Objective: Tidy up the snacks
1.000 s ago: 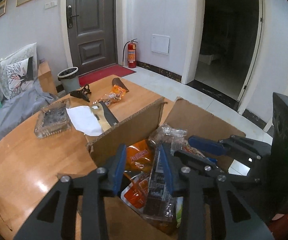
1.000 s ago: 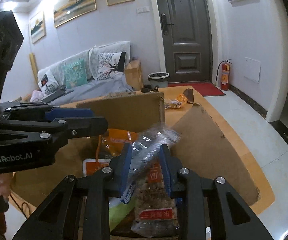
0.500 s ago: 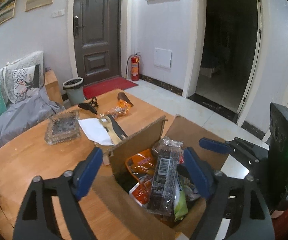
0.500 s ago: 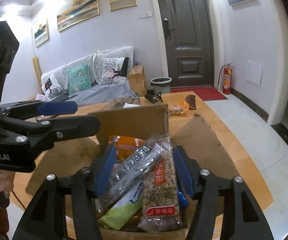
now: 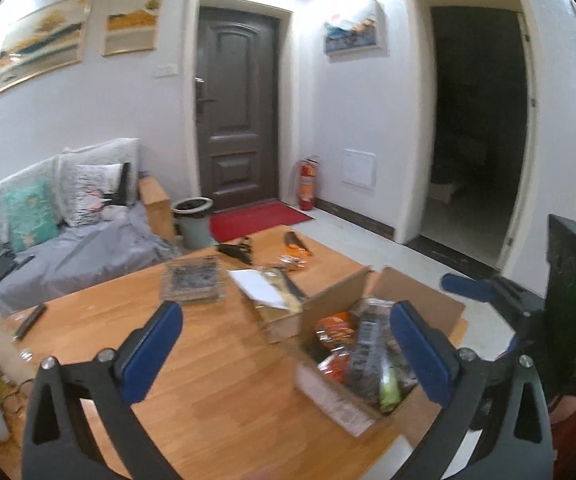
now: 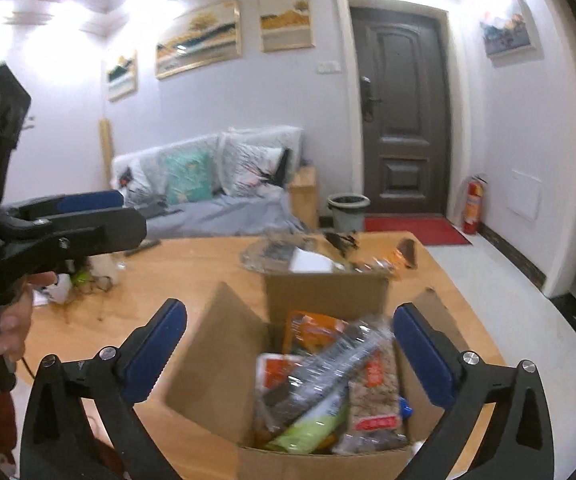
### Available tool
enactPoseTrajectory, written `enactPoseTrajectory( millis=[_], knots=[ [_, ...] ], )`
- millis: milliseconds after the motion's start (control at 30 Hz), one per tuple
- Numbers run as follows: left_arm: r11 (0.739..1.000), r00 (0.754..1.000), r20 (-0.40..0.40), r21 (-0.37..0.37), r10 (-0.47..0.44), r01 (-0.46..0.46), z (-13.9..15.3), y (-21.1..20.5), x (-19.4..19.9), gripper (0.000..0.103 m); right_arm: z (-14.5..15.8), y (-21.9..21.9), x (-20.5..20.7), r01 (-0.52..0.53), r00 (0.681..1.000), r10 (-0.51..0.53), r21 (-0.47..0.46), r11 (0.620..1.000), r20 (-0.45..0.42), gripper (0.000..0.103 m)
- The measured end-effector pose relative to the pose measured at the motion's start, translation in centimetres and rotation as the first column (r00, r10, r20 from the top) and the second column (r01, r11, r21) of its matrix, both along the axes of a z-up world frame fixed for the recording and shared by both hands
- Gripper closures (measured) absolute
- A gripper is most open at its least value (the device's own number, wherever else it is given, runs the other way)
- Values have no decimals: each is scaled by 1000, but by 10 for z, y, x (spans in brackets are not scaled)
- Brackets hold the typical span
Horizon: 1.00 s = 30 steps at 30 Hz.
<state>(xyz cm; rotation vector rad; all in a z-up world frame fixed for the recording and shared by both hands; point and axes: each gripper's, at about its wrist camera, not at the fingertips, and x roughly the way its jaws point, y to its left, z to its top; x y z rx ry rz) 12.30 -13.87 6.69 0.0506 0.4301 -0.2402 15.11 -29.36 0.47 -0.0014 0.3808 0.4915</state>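
An open cardboard box [image 6: 324,290] stands on the wooden table [image 5: 215,384] near its right edge, and shows in the left wrist view too [image 5: 330,396]. It holds several snack packs: an orange bag [image 6: 312,330], a long clear-wrapped dark pack [image 6: 328,364] on top, a peanut pack [image 6: 374,396] and a green pack [image 6: 312,430]. My left gripper [image 5: 285,344] is open and empty, raised above the table left of the box. My right gripper [image 6: 290,344] is open and empty, above the box's near side.
Beyond the box lie a glass ashtray [image 5: 191,280], white paper [image 5: 255,286], a dark tool [image 5: 235,250] and a loose orange snack [image 5: 294,262]. A remote [image 5: 29,320] and clutter sit at the table's left. A sofa [image 5: 67,236] and bin [image 5: 191,220] stand behind.
Both grippers opened, let go of the snack packs they held in the box, and pulled up and back. The packs now lie in the box.
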Motion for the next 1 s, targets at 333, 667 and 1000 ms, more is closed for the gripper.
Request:
enactPoseTrajectory(
  millis=[333, 667, 1000],
  knots=[
    [954, 952, 59, -38, 299, -297, -29, 70, -33, 1, -1, 35, -13, -41, 993, 42, -16, 999, 113, 0],
    [934, 935, 20, -53, 355, -354, -57, 99, -29, 1, -29, 60, -7, -55, 997, 58, -55, 997, 59, 0],
    [937, 937, 26, -43, 348, -347, -55, 92, -29, 1, -26, 53, -7, -38, 997, 39, -18, 999, 59, 0]
  ],
)
